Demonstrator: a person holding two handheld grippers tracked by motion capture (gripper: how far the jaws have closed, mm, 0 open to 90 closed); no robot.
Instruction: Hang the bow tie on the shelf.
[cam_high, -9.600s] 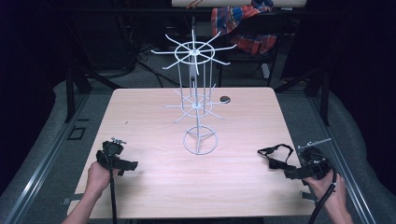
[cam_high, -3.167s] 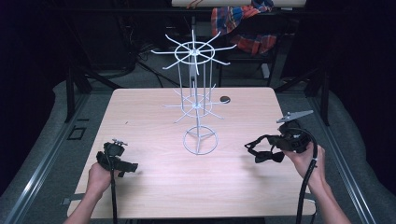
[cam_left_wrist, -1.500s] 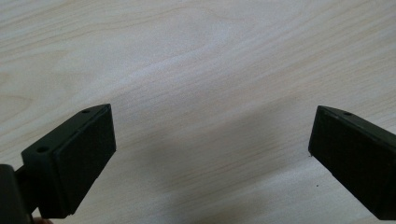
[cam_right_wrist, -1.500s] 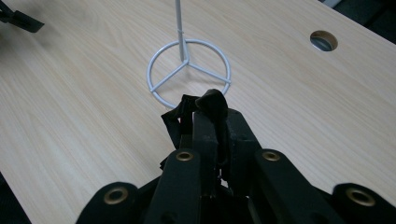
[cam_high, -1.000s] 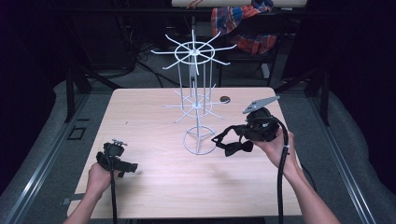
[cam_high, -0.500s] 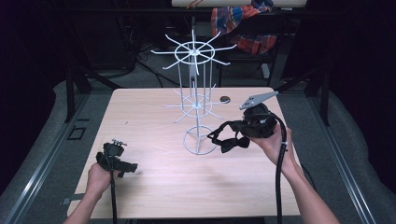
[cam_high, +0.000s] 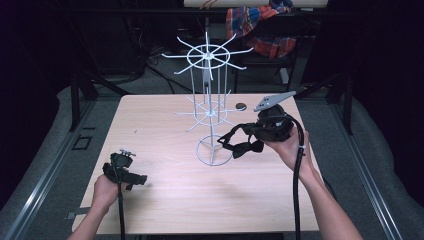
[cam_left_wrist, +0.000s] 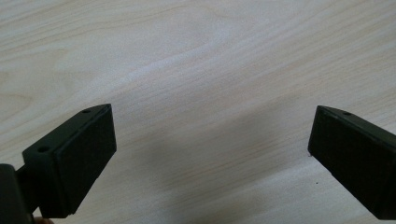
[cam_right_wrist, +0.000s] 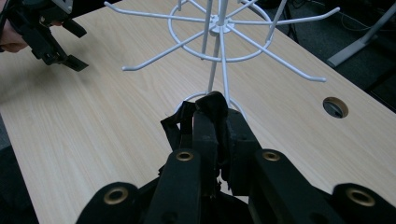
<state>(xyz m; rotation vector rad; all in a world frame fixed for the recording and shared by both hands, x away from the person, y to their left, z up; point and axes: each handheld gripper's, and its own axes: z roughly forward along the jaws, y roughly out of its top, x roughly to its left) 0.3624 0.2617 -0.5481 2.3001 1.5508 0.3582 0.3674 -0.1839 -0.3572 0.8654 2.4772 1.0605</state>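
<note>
Black bow tie half hidden between clamped right gripper fingers beside white rack; left gripper fingers wide.

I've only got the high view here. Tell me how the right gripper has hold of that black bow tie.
Observer: In the right gripper view, the right gripper is shut on a bunched fold of the band of the black bow tie, and the fold pokes up past the pads.
Operator: Now give me the left gripper's jaws.
Observer: In the left gripper view, the left gripper is wide open with nothing between its jaws, just bare table beneath.
</note>
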